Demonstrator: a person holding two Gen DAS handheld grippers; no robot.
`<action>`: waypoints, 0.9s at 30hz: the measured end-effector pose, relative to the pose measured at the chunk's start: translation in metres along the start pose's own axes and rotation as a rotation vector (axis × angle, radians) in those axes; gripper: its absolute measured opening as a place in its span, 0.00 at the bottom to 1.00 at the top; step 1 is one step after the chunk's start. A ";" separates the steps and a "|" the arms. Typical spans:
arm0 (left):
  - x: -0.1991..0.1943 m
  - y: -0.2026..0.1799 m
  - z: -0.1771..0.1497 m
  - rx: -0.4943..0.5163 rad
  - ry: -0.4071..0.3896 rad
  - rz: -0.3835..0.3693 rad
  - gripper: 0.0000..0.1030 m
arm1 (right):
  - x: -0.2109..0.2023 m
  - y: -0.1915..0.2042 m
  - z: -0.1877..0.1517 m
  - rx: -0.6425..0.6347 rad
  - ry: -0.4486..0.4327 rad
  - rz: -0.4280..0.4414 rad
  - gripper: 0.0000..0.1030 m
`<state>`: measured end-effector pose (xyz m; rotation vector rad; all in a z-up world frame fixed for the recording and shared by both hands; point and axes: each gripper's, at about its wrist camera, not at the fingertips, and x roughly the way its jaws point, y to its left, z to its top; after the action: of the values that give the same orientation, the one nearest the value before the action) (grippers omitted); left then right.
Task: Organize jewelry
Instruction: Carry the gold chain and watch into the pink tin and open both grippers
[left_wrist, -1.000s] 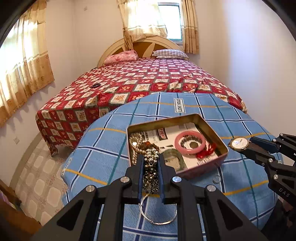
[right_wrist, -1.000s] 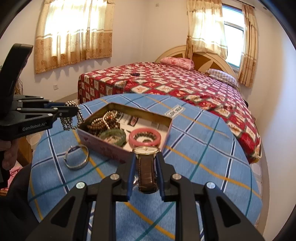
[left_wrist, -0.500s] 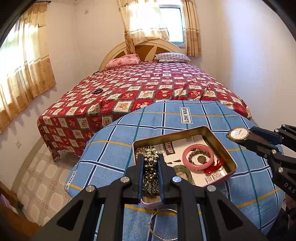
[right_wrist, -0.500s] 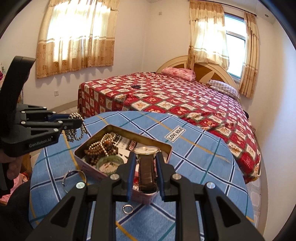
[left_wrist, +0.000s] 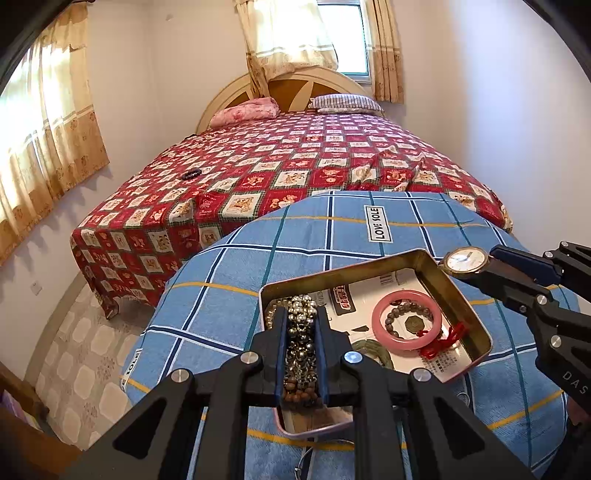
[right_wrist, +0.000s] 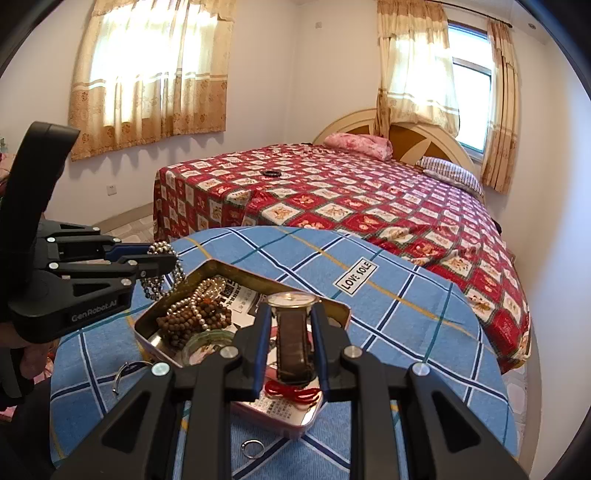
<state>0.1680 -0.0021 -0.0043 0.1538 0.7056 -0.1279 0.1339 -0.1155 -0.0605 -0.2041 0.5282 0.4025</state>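
A: How far along does the sorting look?

B: Well past halfway, I judge. The tin (left_wrist: 467, 295) on the bench (left_wrist: 236, 266) already holds a pink bangle (left_wrist: 406, 325) with a dark bead bracelet inside it, a red cord (left_wrist: 441, 341), a green bangle (right_wrist: 207, 341), and a heap of brown and pearl beads (right_wrist: 195, 314).

A: And the grippers?

B: Both are loaded. The left gripper (left_wrist: 301, 325) is clenched on a bunch of silver beads (left_wrist: 303, 332), which hangs between its fingers just above the near left corner of the tin. The right gripper (right_wrist: 291, 332) grasps a wristwatch (right_wrist: 293, 332) by its brown strap, dial pointing forward, over the tin's near right part.

A: So neither piece is down yet?

B: No. From the right wrist view the silver beads dangle beside the tin's left rim, clear of the pile. The watch sits above the red cord, not resting on anything I can see.

A: What's left beyond those two?

B: A large metal ring (right_wrist: 127, 373) lies on the bench below and left of the right gripper, outside the tin, and a small ring (right_wrist: 252, 449) sits just under it, near the tin's front edge. Those would come next, I think. There is also a dark band (right_wrist: 271, 172) far ahead on the bed; whether it belongs to the job I cannot tell.
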 end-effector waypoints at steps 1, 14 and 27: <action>0.002 -0.001 0.000 0.002 0.003 0.001 0.13 | 0.002 0.000 -0.001 0.002 0.006 0.003 0.23; 0.023 -0.003 -0.003 0.003 0.042 0.010 0.13 | 0.019 0.007 -0.010 -0.003 0.041 0.040 0.23; 0.032 -0.004 -0.011 0.006 0.070 0.011 0.13 | 0.033 0.013 -0.020 -0.006 0.081 0.049 0.23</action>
<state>0.1843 -0.0062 -0.0340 0.1691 0.7743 -0.1142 0.1454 -0.0993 -0.0954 -0.2142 0.6127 0.4447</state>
